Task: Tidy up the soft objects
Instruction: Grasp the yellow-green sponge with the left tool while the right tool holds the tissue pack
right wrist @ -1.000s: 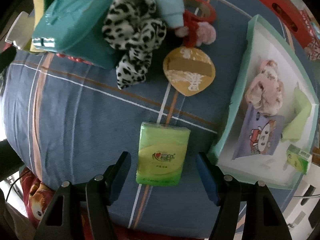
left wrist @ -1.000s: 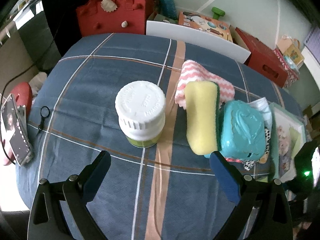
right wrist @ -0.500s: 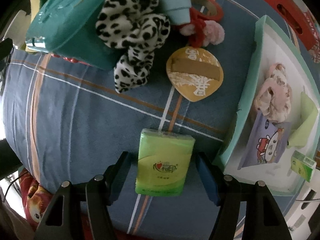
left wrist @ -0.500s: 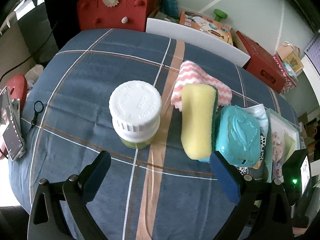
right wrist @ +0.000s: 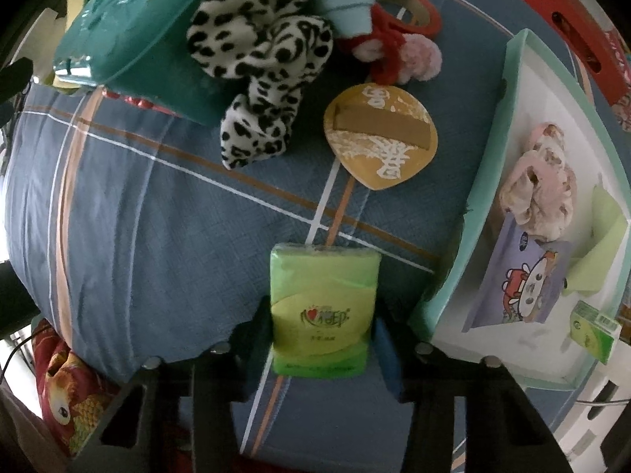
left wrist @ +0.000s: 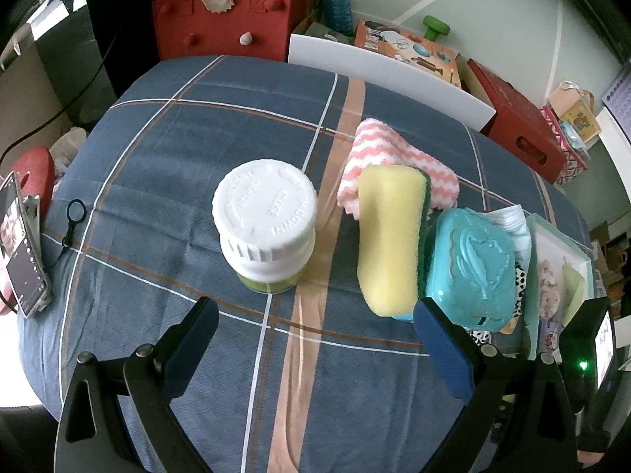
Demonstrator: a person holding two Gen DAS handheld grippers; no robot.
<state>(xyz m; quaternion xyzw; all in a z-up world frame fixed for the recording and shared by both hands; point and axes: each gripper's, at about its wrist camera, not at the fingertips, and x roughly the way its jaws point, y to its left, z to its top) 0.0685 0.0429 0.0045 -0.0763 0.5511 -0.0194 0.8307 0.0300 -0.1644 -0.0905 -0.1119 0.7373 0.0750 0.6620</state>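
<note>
Tissue pack (right wrist: 323, 307) now sits between my R gripper (right wrist: 321, 339) pads, jaws just closed in; squeeze soft, lift straight, into tray (right wrist: 445, 295). L gripper (left wrist: 315, 339) wide, empty.

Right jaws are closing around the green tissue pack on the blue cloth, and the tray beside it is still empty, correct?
Not quite. The tray isn't empty: the right wrist view shows a pink scrunchie, a purple cartoon pack and other items in it. The rest holds: the right gripper has just been closing around the green tissue pack.
</note>
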